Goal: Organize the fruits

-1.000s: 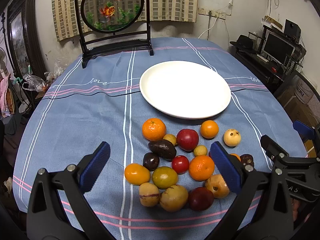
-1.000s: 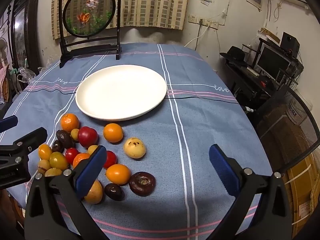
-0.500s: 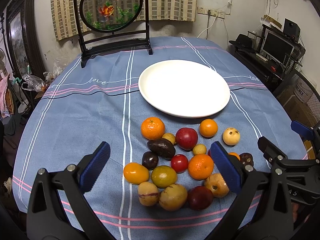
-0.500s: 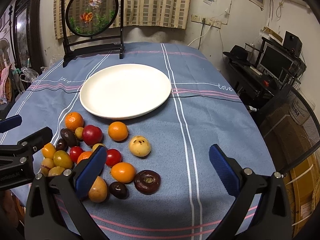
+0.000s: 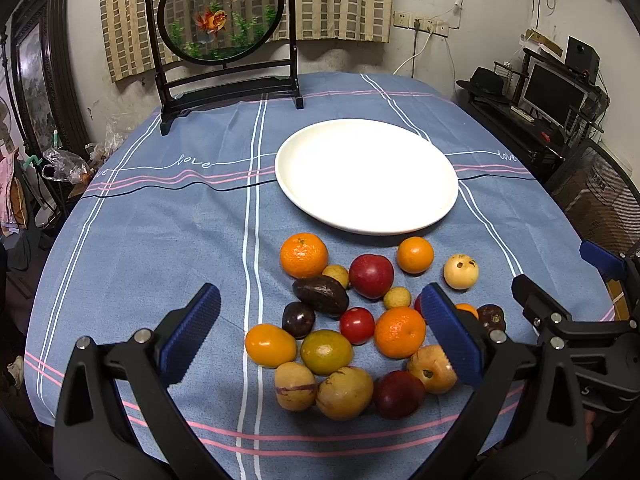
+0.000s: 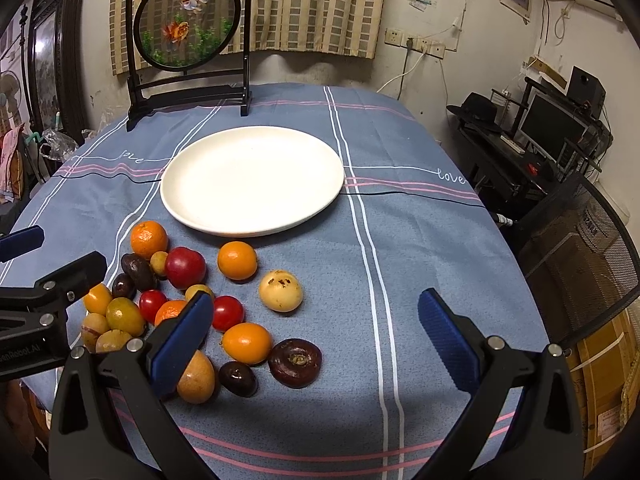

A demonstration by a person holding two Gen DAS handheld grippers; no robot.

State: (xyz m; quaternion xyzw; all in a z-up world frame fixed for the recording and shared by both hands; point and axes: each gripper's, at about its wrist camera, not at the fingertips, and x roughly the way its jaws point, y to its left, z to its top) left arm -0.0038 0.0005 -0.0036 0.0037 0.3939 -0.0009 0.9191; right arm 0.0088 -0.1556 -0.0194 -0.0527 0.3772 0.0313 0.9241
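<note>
A pile of several fruits lies on the blue tablecloth in front of an empty white plate, which also shows in the right wrist view. The pile holds oranges such as one large one, a red apple, a dark avocado, tomatoes and yellow fruits. My left gripper is open and empty, hovering above the pile's near side. My right gripper is open and empty, above the pile's right edge, near a dark round fruit and a pale yellow fruit.
A black-framed round goldfish screen stands at the table's far edge. A desk with a monitor and a mesh chair stand to the right of the table. Each gripper shows in the other's view.
Both grippers drifted slightly. In the right wrist view the fruits and plate shifted right and nearer. In the left wrist view the scene shifted a little left. Both stayed open.
</note>
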